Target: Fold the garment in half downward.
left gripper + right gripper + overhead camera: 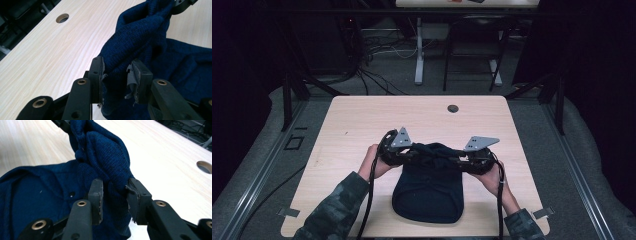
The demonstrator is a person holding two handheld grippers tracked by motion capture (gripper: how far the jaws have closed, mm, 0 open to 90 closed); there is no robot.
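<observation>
A dark blue knit garment (428,187) lies on the near half of the table (362,125), toward 6 o'clock from the table's middle. Its far edge is bunched and lifted between the two grippers, while the rest spreads flat toward the near edge. The left gripper (409,154) sits at 9 o'clock of that bunched edge, held in the left hand (374,161), and the right gripper (457,161) at 3 o'clock, held in the right hand (494,177); both point inward at each other. In the left gripper view the left gripper (116,75) has its jaws pinched on a fold of the garment (140,37), the pads pressing the cloth from both sides. In the right gripper view the right gripper (113,196) is likewise clamped on a thick fold of the garment (105,155), knit bulging above the pads. A round hole (453,108) in the tabletop lies at 12 o'clock from the garment, well apart. Cables (367,210) trail from the grippers toward the near edge, beside camouflage sleeves (334,210).
</observation>
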